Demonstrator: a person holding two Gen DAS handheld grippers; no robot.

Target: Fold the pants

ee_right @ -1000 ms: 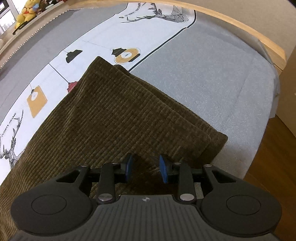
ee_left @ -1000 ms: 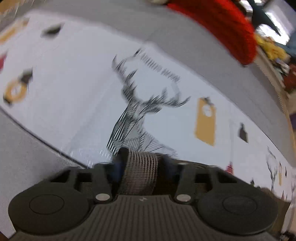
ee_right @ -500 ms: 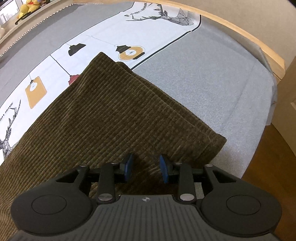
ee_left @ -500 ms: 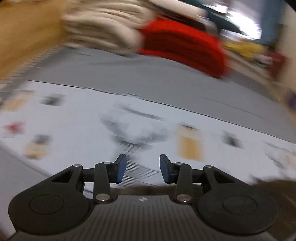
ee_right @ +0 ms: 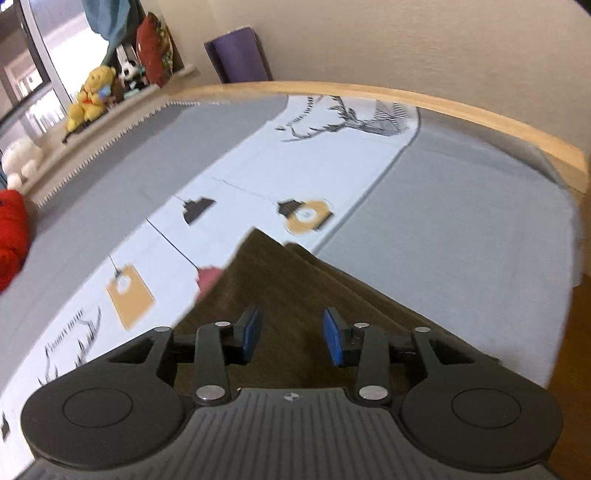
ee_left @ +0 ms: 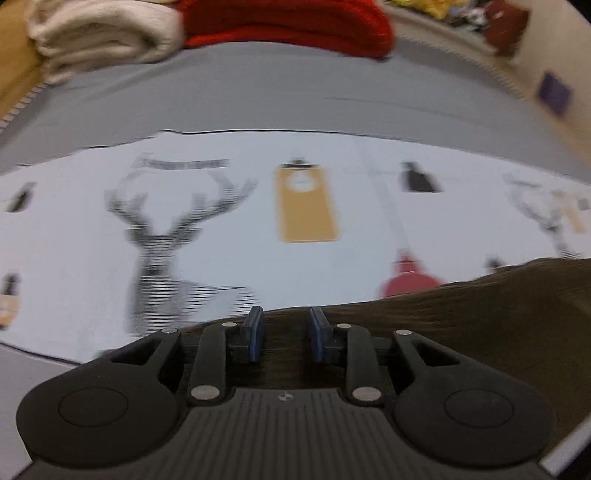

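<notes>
The brown corduroy pants [ee_right: 310, 291] lie folded flat on the bed, their layered edges stepped on the right side. In the left wrist view the pants [ee_left: 480, 317] fill the lower right. My left gripper [ee_left: 284, 334] is open and empty, just above the pants' near edge. My right gripper [ee_right: 291, 336] is open and empty, raised above the folded pants with the fabric showing between its blue pads [ee_right: 334, 341].
The bed has a grey cover [ee_right: 461, 236] with a white printed panel [ee_left: 258, 229] of deer and lanterns. A red knit [ee_left: 291, 22] and a cream blanket [ee_left: 99, 33] lie at the far side. A wooden bed frame [ee_right: 443, 107], plush toys [ee_right: 92, 96] and wooden floor border the bed.
My left gripper let go of the pants fabric it was shut on and swung round over the pants' edge. My right gripper opened wider and lifted away from the pants.
</notes>
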